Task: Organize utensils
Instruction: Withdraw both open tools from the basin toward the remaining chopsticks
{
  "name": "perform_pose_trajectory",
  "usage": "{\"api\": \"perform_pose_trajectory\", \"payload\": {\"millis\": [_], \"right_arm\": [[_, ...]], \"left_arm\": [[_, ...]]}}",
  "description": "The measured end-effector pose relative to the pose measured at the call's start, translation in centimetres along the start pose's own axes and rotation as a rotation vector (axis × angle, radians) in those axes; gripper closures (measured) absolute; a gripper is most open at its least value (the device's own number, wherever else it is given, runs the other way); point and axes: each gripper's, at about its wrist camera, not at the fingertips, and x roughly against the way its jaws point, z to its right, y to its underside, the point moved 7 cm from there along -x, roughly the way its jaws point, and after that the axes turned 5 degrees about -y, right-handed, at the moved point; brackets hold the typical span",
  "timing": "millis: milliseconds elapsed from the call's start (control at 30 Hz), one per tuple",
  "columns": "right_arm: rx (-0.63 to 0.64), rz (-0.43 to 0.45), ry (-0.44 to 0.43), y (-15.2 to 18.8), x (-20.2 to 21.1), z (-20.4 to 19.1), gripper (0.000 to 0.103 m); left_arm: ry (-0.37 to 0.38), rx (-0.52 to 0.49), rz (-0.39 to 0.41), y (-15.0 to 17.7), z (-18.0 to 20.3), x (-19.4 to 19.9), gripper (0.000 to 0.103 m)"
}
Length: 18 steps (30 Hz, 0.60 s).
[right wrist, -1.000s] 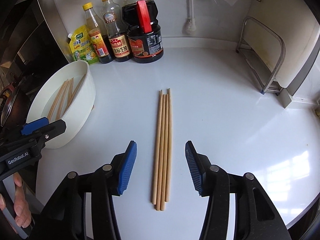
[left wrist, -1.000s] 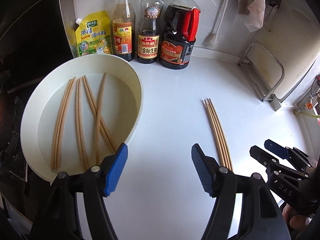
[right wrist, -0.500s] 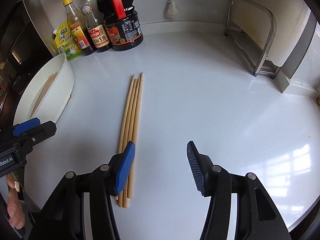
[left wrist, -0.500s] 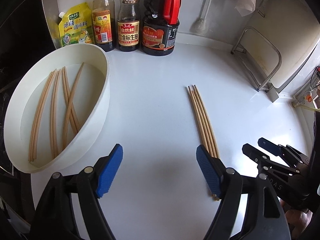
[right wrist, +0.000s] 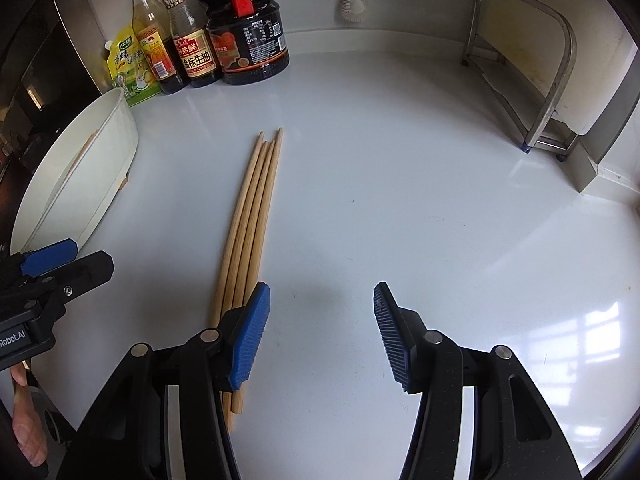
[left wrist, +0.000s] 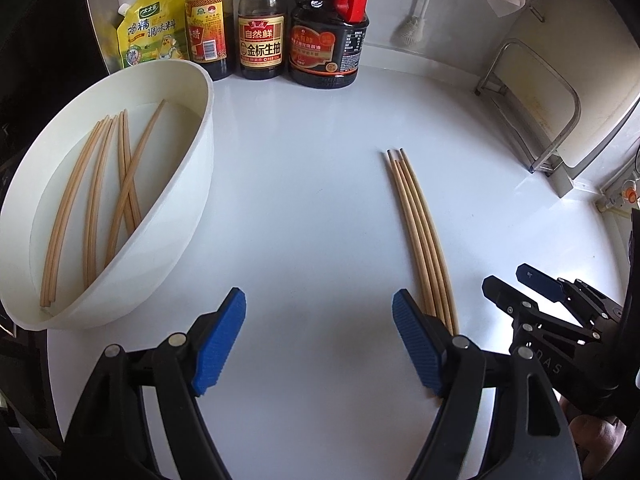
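Several wooden chopsticks (left wrist: pixel 420 228) lie side by side in a neat bundle on the white counter; they also show in the right wrist view (right wrist: pixel 250 232). More chopsticks (left wrist: pixel 100 196) lie crossed in water inside a white basin (left wrist: pixel 176 216) at the left, seen too in the right wrist view (right wrist: pixel 92 172). My left gripper (left wrist: pixel 318 336) is open and empty, the bundle just behind its right finger. My right gripper (right wrist: pixel 320 328) is open and empty, the bundle under its left finger.
Three sauce bottles (left wrist: pixel 260 32) and a yellow seasoning pouch (left wrist: pixel 152 36) stand at the back by the wall. A metal rack (right wrist: pixel 532 76) stands at the right. A brush (right wrist: pixel 352 0) hangs on the wall. The counter edge runs near the grippers.
Both grippers have shifted sideways. The basin slid left in the left view. The bundle moved from between the right gripper's fingers to under its left finger. Both stayed open.
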Motion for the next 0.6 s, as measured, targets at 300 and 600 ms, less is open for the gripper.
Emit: {"api": "perform_pose_trajectory", "payload": {"millis": [300, 600], "right_arm": [[0.005, -0.007, 0.012, -0.4, -0.8, -0.2, 0.051], [0.014, -0.020, -0.001, -0.4, -1.7, -0.8, 0.051]], "left_arm": [[-0.021, 0.001, -0.006, 0.0, -0.4, -1.0, 0.028], [-0.046, -0.001, -0.023, 0.1, -0.5, -1.7, 0.028]]}}
